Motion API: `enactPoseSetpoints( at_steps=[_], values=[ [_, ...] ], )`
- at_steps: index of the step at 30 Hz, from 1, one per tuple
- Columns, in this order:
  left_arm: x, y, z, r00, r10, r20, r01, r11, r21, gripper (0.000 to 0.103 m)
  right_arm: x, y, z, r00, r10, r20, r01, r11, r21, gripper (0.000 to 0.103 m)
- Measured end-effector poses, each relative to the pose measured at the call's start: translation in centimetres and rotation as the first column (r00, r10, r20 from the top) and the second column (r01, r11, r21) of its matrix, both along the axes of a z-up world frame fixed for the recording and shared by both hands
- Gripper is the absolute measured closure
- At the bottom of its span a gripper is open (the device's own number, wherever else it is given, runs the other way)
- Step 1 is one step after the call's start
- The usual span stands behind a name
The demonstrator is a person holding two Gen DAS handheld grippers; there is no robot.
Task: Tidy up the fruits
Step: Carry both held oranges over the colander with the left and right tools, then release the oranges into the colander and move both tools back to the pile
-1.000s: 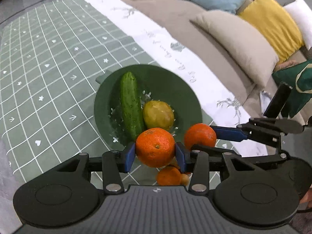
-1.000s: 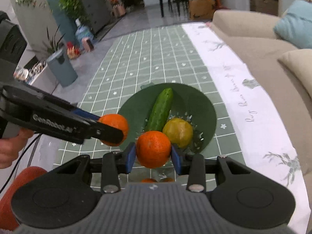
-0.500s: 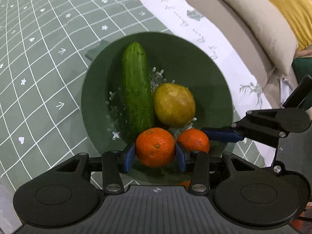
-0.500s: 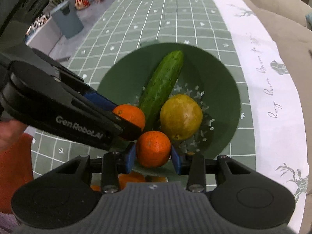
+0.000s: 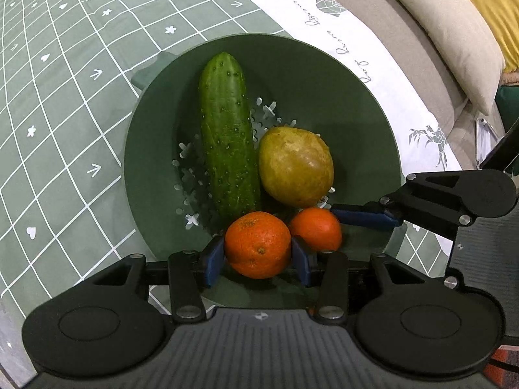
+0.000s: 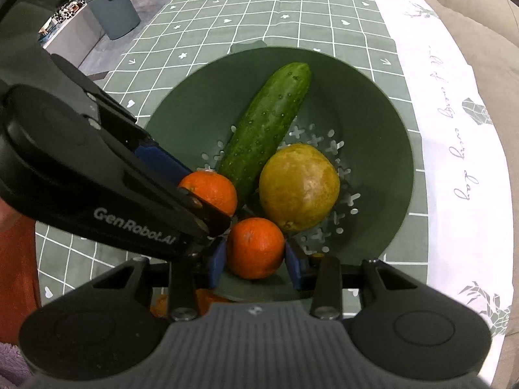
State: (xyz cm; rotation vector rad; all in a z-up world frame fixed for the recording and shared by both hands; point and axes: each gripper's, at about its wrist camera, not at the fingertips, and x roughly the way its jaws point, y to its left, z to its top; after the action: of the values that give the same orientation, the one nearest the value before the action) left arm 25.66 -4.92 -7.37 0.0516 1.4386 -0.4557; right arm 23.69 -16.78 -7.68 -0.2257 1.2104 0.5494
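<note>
— Green plastic, that bowl? What does the left camera see in it?

— Yes, with holes in its floor. It sits on a green checked cloth. A cucumber lies in it end to end from 12 to 6 o'clock, a little left of centre. A yellow fruit touches the cucumber at its 3 o'clock.

— And the oranges?

— Both are at the bowl's 6 o'clock. The left orange sits between the blue pads of the left gripper. Its jaws have just been opening, and the pads stand close at the fruit's 9 and 3 o'clock. I cannot see them pressing it. The right orange is just at its 2 o'clock, touching or nearly so.

— Now the right camera?

— The right gripper is clamped on the right orange, a pad on each side, low over the bowl's 6 o'clock edge. The left orange shows at 10 o'clock of it, half hidden behind the left gripper's black finger. The yellow fruit is at 1 o'clock and the cucumber slants away toward 12.
</note>
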Motion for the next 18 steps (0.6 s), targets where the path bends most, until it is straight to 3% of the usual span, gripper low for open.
enactPoseSetpoints(
  at_steps=[6,9,13,18],
  values=[
    [-0.3,0.1,0.8,1.000,0.002,0.025,-0.002,1.000,0.015,0.040,-0.4,-0.3,0.9,1.000,-0.014,0.017,0.014,1.000,0.010,0.058],
    [-1.0,0.5,2.1,0.998,0.003,0.056,-0.003,1.000,-0.005,0.040,-0.9,-0.6,2.1,0.998,-0.033,0.049,0.033,0.999,0.016,0.045],
    [-2.6,1.2,4.7,0.989,0.004,0.149,-0.005,1.000,0.004,0.040,-2.3,-0.9,4.1,0.993,-0.042,0.113,0.040,0.999,0.022,0.045],
    [-6.0,2.5,8.2,0.964,-0.010,0.265,0.026,0.998,-0.055,0.040,-5.2,-2.2,6.7,0.976,-0.111,0.190,0.099,0.993,0.069,0.044]
  ],
)
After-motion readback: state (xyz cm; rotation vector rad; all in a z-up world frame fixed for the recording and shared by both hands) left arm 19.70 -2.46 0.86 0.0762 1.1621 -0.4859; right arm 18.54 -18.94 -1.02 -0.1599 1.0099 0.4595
